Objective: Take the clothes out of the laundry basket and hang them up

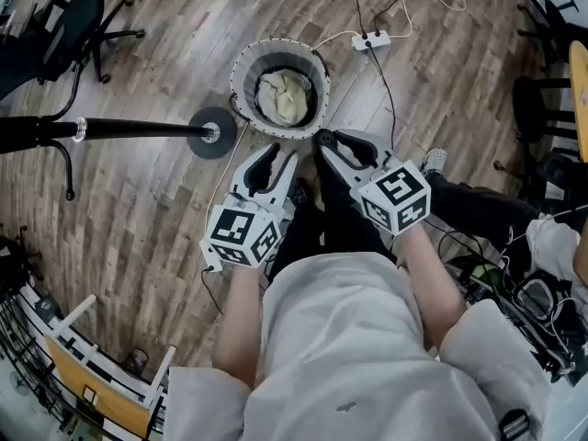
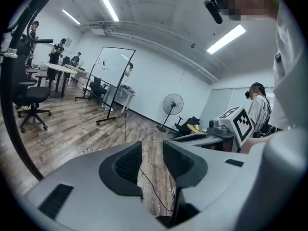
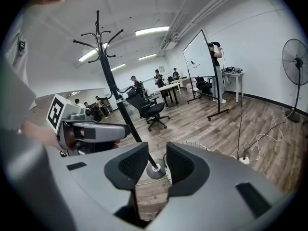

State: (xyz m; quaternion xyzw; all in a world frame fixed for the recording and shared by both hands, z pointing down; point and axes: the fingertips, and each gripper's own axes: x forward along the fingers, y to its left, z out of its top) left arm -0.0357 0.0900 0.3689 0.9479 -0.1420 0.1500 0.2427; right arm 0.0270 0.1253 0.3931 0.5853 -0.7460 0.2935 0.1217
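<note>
A round laundry basket (image 1: 245, 70) stands on the wood floor with a cream garment (image 1: 284, 96) bundled inside. Its white rim also shows in the right gripper view (image 3: 202, 146). My left gripper (image 1: 273, 152) hovers just short of the basket's near edge, open, with nothing between its jaws (image 2: 152, 160). My right gripper (image 1: 333, 139) is beside it on the right, close to the rim, also open and empty (image 3: 157, 165). The black coat rack (image 3: 111, 83) stands left of the basket, its pole (image 1: 119, 129) crossing the head view to a round base (image 1: 212, 133).
A white power strip (image 1: 371, 39) and cables lie behind the basket. An office chair (image 1: 62, 28) is at the far left, a shelf unit (image 1: 64, 356) at lower left. A floor fan (image 3: 295, 57) and a whiteboard (image 3: 201, 57) stand farther off. Gear clutters the right (image 1: 542, 274).
</note>
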